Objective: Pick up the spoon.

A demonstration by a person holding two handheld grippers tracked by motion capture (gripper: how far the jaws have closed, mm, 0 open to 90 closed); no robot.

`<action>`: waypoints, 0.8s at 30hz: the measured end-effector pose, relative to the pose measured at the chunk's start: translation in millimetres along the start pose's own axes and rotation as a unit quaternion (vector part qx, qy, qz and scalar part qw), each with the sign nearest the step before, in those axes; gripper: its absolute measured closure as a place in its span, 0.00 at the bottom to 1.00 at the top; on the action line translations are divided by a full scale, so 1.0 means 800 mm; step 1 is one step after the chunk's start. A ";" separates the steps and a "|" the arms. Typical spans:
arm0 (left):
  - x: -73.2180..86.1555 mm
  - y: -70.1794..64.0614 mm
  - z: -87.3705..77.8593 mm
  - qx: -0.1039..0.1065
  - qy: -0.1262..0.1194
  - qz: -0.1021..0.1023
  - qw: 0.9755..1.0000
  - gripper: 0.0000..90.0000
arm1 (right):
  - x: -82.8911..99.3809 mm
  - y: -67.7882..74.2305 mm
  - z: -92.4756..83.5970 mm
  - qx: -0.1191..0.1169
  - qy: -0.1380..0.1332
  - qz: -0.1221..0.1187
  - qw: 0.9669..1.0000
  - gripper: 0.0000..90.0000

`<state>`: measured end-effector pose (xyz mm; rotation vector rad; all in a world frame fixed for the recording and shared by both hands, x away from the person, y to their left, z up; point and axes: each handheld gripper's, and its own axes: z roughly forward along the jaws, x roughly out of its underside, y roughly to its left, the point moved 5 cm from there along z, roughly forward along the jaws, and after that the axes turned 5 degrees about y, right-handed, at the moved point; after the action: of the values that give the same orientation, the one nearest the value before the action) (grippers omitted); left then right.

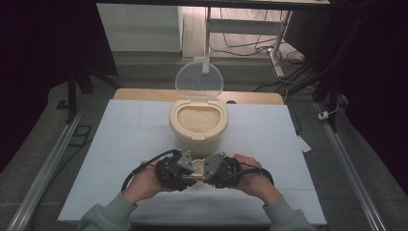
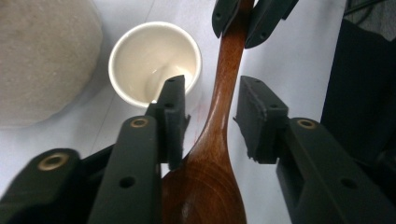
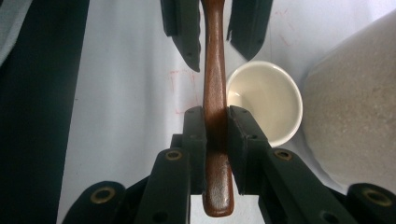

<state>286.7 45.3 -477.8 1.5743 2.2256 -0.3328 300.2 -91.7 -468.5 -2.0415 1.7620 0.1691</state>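
A brown wooden spoon (image 2: 219, 116) lies level between my two grippers, above the white mat. My right gripper (image 3: 215, 112) is shut on the spoon's handle (image 3: 215, 84) near its end. My left gripper (image 2: 211, 84) straddles the spoon's neck just above the bowl. Its left pad (image 2: 172, 116) is at the wood, while the right pad (image 2: 257, 116) stands clear of it with a visible gap. In the high view the left gripper (image 1: 185, 171) and right gripper (image 1: 208, 172) face each other tip to tip near the table's front. A small white empty cup (image 2: 149, 60) stands on the mat beside the spoon.
A cream rice container (image 1: 198, 134), full of rice, stands behind the grippers with its clear lid (image 1: 198, 79) tipped up. Its side is close to the cup (image 3: 266, 100). The white mat (image 1: 130, 139) covers the table. Metal rails (image 1: 53, 159) run along both sides.
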 end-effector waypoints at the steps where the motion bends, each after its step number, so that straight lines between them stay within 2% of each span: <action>1: 0.000 0.000 0.001 -0.001 0.003 0.002 1.000 0.73 | 0.000 0.000 -0.001 0.000 0.000 -0.002 1.000 0.86; 4: 0.001 0.000 0.002 0.001 0.006 0.007 1.000 0.79 | -0.002 0.001 -0.001 0.001 -0.004 -0.008 1.000 0.86; 8: 0.002 -0.003 0.004 0.003 0.012 0.019 1.000 0.83 | -0.003 0.004 0.000 0.005 0.003 -0.016 1.000 0.86; 11: 0.003 -0.006 0.006 0.013 0.012 0.025 1.000 0.86 | -0.004 0.005 0.001 0.008 0.006 -0.020 1.000 0.85; 15: 0.003 -0.006 0.012 0.009 0.007 0.019 1.000 0.87 | -0.004 0.006 0.001 0.020 0.005 -0.022 1.000 0.83; 16: 0.003 -0.005 0.012 0.001 0.000 0.016 1.000 0.87 | -0.004 0.005 0.002 0.025 0.005 -0.021 0.999 0.83; 17: 0.003 -0.005 0.012 0.001 0.000 0.016 1.000 0.87 | -0.004 0.004 0.001 0.030 0.004 -0.019 0.999 0.79; 18: 0.004 -0.002 0.009 -0.009 0.000 0.018 1.000 0.87 | -0.005 0.002 0.001 0.034 -0.003 -0.012 0.999 0.75; 20: 0.005 0.000 0.006 -0.015 -0.007 0.015 1.000 0.87 | -0.005 0.000 -0.003 0.032 -0.019 0.007 0.999 0.68; 21: 0.005 0.001 0.004 -0.019 -0.012 0.013 1.000 0.87 | -0.005 -0.002 -0.006 0.043 -0.034 0.021 0.998 0.65; 24: 0.006 0.003 0.002 -0.025 -0.020 0.009 0.999 0.87 | 0.000 -0.012 -0.017 0.053 -0.070 0.058 0.994 0.60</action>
<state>288.1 49.8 -481.1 1.5477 2.1718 -0.2969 307.1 -96.1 -454.2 -1.8098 1.7648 0.2423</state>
